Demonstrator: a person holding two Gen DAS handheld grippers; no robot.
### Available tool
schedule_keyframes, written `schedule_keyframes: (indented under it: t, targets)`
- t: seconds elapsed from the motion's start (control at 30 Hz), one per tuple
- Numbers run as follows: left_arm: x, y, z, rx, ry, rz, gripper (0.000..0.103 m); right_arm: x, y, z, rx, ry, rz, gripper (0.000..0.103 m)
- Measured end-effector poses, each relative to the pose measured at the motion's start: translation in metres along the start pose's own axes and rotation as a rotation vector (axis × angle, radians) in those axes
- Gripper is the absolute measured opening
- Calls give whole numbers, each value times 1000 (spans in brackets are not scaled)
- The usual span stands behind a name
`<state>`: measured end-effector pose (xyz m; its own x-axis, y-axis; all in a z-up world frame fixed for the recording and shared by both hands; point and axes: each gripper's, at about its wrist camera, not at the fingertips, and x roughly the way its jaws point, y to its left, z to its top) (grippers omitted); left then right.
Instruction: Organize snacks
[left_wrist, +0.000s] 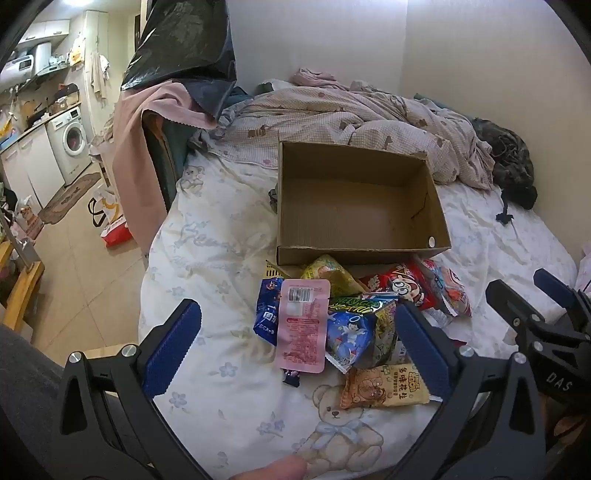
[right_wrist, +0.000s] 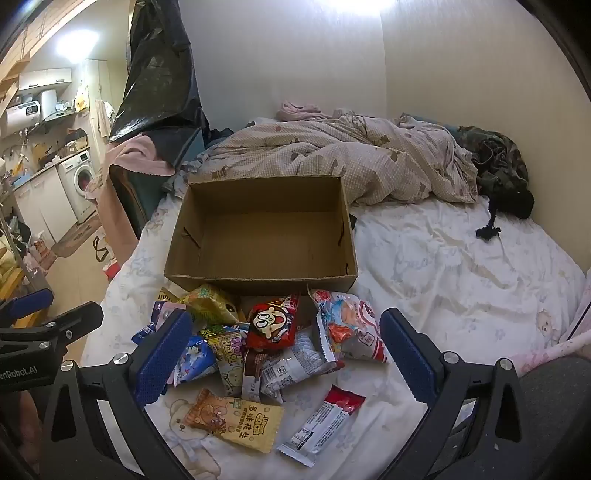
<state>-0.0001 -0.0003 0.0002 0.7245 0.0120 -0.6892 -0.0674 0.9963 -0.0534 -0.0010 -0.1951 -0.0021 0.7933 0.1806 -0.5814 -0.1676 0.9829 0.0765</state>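
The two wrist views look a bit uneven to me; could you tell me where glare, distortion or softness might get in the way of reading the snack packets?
Left wrist view: strong fisheye bending and dark corners; the cardboard box and pink packet stay sharp. Right wrist view: a ceiling light blows out the top edge, yet the red packet stays legible; the edges look softer.

An open cardboard box (right_wrist: 258, 229) sits upright on the bed, nothing inside. Just in front of its near wall lies a loose heap of snack packets (right_wrist: 258, 343) — a red pack with a cartoon face (right_wrist: 273, 325), a yellow-green one (right_wrist: 210, 306), a blue one (right_wrist: 194, 356), a pink pouch (left_wrist: 303, 328) lying back side up. An orange-yellow peanut packet (right_wrist: 236, 417) and a red-and-white bar (right_wrist: 321, 424) lie flat, nearest the camera — slightly apart from the heap.
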Motion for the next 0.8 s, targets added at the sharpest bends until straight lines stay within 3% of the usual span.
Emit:
schedule_keyframes:
  t: [0.8]
  targets:
    - [-1, 4, 1, -13, -5, 1, 103, -2, -5, 3, 7, -8, -12, 103]
